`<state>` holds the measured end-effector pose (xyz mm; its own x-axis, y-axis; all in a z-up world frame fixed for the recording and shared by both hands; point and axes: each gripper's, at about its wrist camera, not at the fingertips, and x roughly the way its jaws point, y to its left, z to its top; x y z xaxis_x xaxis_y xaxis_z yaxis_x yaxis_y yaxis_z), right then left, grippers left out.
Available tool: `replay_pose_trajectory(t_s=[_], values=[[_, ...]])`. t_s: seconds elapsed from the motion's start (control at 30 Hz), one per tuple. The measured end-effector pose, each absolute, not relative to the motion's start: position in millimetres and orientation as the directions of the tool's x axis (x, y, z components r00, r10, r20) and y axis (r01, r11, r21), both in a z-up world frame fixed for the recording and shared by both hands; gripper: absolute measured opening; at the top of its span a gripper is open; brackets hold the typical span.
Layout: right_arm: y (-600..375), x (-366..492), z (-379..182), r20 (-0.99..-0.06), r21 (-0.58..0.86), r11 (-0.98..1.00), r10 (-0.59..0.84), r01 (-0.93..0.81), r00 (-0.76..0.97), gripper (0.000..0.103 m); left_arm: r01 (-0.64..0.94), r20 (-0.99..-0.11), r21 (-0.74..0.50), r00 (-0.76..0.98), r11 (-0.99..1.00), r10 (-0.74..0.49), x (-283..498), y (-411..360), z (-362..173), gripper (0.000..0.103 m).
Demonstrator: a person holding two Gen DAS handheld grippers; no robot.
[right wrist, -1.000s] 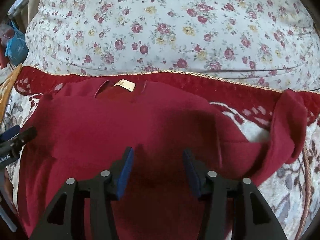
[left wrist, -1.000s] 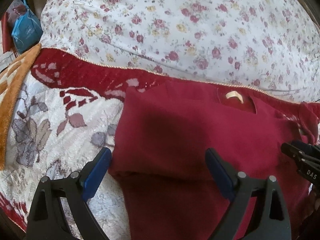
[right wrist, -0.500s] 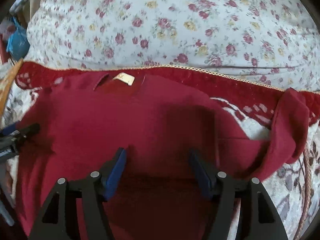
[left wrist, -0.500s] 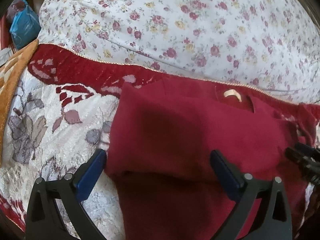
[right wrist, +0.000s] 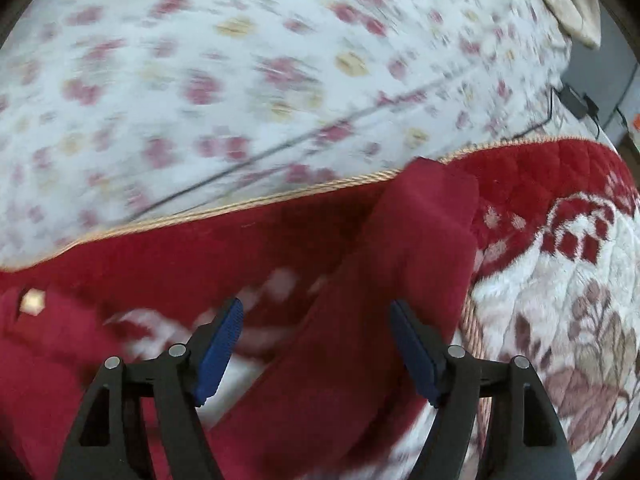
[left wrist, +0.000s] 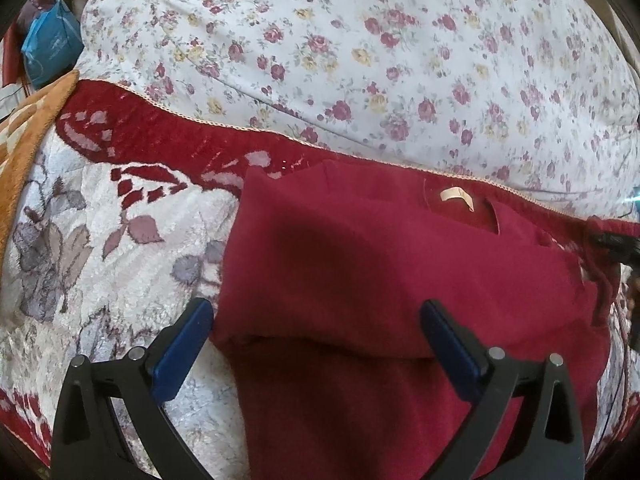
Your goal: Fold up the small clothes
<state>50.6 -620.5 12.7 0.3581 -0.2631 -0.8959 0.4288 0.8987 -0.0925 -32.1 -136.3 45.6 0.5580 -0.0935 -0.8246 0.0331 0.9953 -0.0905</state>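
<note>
A dark red sweater (left wrist: 380, 264) lies flat on the bed, with its cream neck label (left wrist: 456, 196) toward the far side. One sleeve is folded across the body. My left gripper (left wrist: 316, 344) hovers over that folded left edge, wide open and holding nothing. The tip of the other gripper (left wrist: 616, 242) shows at the right edge. In the blurred right wrist view, my right gripper (right wrist: 318, 350) hangs above the outstretched sleeve (right wrist: 408, 264). Its jaws are opening; the sleeve lies under the gap and the pads (right wrist: 220, 352) do not press on it.
The sweater rests on a red-and-white leaf-patterned bed cover (left wrist: 100, 264). A rose-print quilt (left wrist: 360, 48) bulges behind it. An orange blanket (left wrist: 28, 132) and a blue bag (left wrist: 48, 48) sit at the far left. A black cable with adapter (right wrist: 576, 100) lies far right.
My right gripper swept right from over the sweater's body to the loose sleeve, rolling and widening its jaws. The left gripper opened a little more and stayed in place.
</note>
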Motion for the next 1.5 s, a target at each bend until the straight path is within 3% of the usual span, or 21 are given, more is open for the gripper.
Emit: replay_pose_trajectory(t_s=[0.1,0.17,0.2,0.23,0.33,0.57,0.87,1.0,1.1,1.23,1.5], values=[[-646.8,61.5,-14.6,-0.927,-0.033,0.867,-0.213,0.498,0.309,0.077,0.042,-0.819,-0.077,0.567,0.996,-0.087,-27.0,-139.5,46.1,0.102],[-650.9,59.1,-17.7,-0.914,-0.040,0.873,-0.229,0.486,0.335,0.060,0.044,-0.820,-0.068,0.567,0.997,-0.081,-24.0,-140.7,45.6,0.102],[-650.4,57.4,-15.2,-0.906,-0.051,0.882,-0.238,0.469,0.349,0.031,0.044,-0.821,-0.067,0.566,0.997,-0.080,-23.1,-141.0,45.0,0.102],[-651.3,54.7,-12.0,-0.905,-0.038,0.891,-0.223,0.452,0.363,0.012,0.042,-0.823,-0.069,0.563,0.997,-0.081,-22.1,-141.1,44.5,0.102],[-665.0,36.3,8.3,-0.898,0.066,0.897,-0.138,0.437,0.418,0.008,0.044,-0.821,-0.075,0.565,0.996,-0.087,-24.1,-141.1,46.3,0.102],[-666.0,-28.0,101.1,-0.731,0.390,0.876,0.107,0.283,0.674,0.008,0.014,-0.795,-0.103,0.600,0.995,-0.090,-33.4,-128.9,60.0,0.102],[-499.0,-33.7,188.2,-0.550,0.494,0.840,0.502,-0.224,0.667,0.008,-0.096,-0.742,-0.203,0.664,0.974,-0.090,-42.5,-88.7,80.0,0.102],[-396.0,-25.1,164.3,-0.589,0.449,0.808,0.589,-0.383,0.553,0.012,-0.121,-0.723,-0.234,0.685,0.965,-0.090,-40.6,-73.3,84.8,0.102],[-348.0,-31.5,122.9,-0.704,0.377,0.836,0.538,-0.398,0.464,0.064,-0.143,-0.718,-0.261,0.689,0.955,-0.093,-37.4,-63.9,85.7,0.102],[-345.7,-45.1,94.8,-0.725,0.378,0.849,0.520,-0.370,0.452,0.065,-0.124,-0.713,-0.284,0.690,0.951,-0.122,-35.1,-62.8,87.4,0.102],[-446.0,-72.0,78.5,-0.731,0.411,0.895,0.436,-0.172,0.524,0.073,-0.037,-0.728,-0.234,0.669,0.972,-0.149,-18.5,-99.8,77.9,0.102]])
